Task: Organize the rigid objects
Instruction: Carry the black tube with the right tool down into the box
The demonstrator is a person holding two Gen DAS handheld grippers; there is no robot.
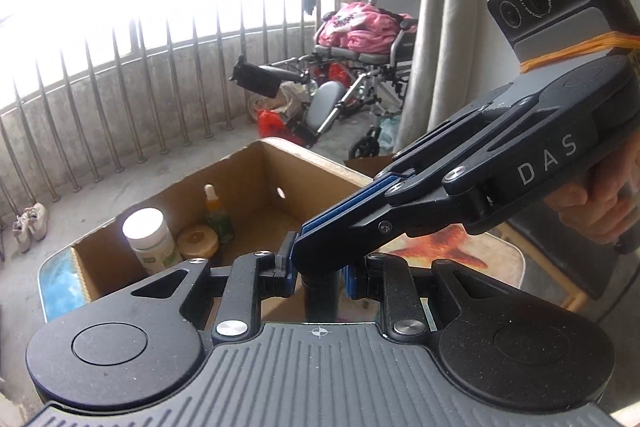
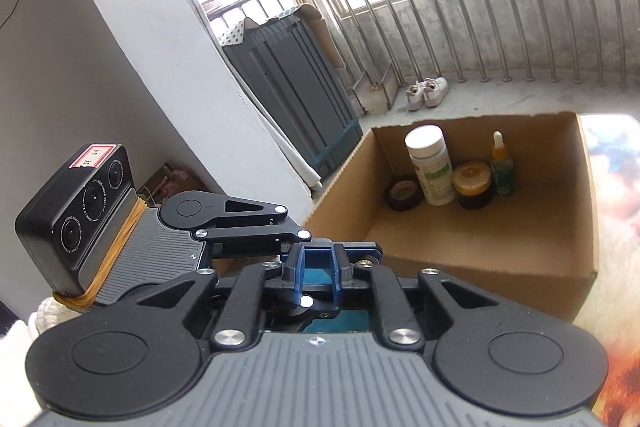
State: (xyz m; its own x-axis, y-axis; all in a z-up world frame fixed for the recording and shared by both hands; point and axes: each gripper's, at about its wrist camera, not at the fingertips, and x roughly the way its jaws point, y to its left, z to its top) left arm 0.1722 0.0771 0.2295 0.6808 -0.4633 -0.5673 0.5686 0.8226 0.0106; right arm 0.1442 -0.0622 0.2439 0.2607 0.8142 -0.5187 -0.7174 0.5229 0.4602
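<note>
A black cylinder (image 1: 320, 301) stands upright between the blue pads of my left gripper (image 1: 320, 277), which is shut on it. My right gripper (image 1: 298, 249) reaches in from the right with its jaws pressed together on the cylinder's top end. In the right wrist view my right gripper (image 2: 318, 267) sits just in front of the left gripper (image 2: 360, 247), over the near wall of an open cardboard box (image 2: 472, 117). Inside the box (image 1: 320, 159) stand a white bottle (image 2: 430, 167), an amber-lidded jar (image 2: 472, 183), a green dropper bottle (image 2: 502, 167) and a black tape roll (image 2: 404, 193).
The box rests on a picture-printed table (image 1: 460, 251). Behind it are a balcony railing (image 1: 120, 87), a wheelchair (image 1: 360, 39) piled with pink cloth, a grey curtain (image 1: 452, 27), a pair of shoes (image 2: 426, 93) and a grey cabinet (image 2: 288, 87) by the wall.
</note>
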